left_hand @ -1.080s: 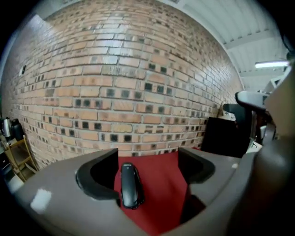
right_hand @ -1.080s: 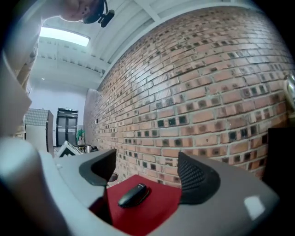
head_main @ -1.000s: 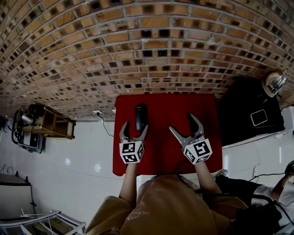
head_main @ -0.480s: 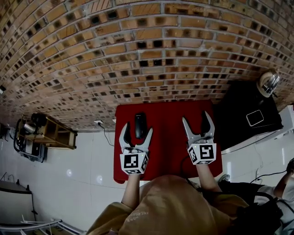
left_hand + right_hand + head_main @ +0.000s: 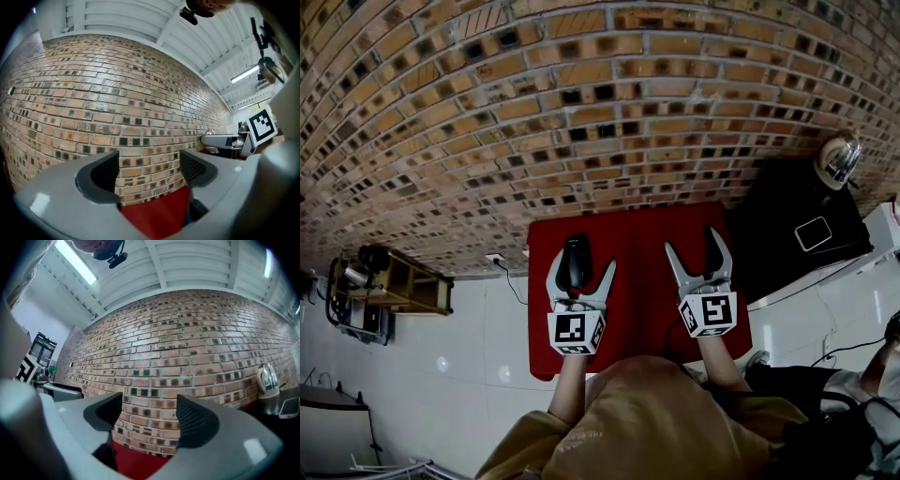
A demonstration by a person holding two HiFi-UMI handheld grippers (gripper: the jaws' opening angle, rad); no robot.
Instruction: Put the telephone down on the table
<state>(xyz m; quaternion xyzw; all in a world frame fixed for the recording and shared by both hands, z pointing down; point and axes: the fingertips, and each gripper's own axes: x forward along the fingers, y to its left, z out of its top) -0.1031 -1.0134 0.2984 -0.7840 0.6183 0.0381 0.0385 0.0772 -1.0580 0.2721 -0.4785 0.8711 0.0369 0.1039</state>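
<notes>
The black telephone [image 5: 575, 262] lies flat on the red table [image 5: 647, 281], near its far left part. My left gripper [image 5: 579, 269] hovers over it, so the handset shows between the fingers from above. In the left gripper view the left gripper [image 5: 150, 171] has only brick wall and red table [image 5: 154, 218] between its jaws, which are opening. My right gripper [image 5: 695, 246] is held open over the right half of the table. In its own view the right gripper [image 5: 150, 416] has nothing between its pads [image 5: 194, 420].
A brick wall [image 5: 581, 112] stands right behind the table. To the right is a black table [image 5: 787, 216] with a steel kettle [image 5: 839, 159] and a small flat device [image 5: 813, 234]. A wooden cart [image 5: 394, 281] stands on the white floor at left.
Both grippers have risen and tipped up towards level. The left one now overlaps the telephone in the head view. The right one has straightened. The telephone has stayed on the table.
</notes>
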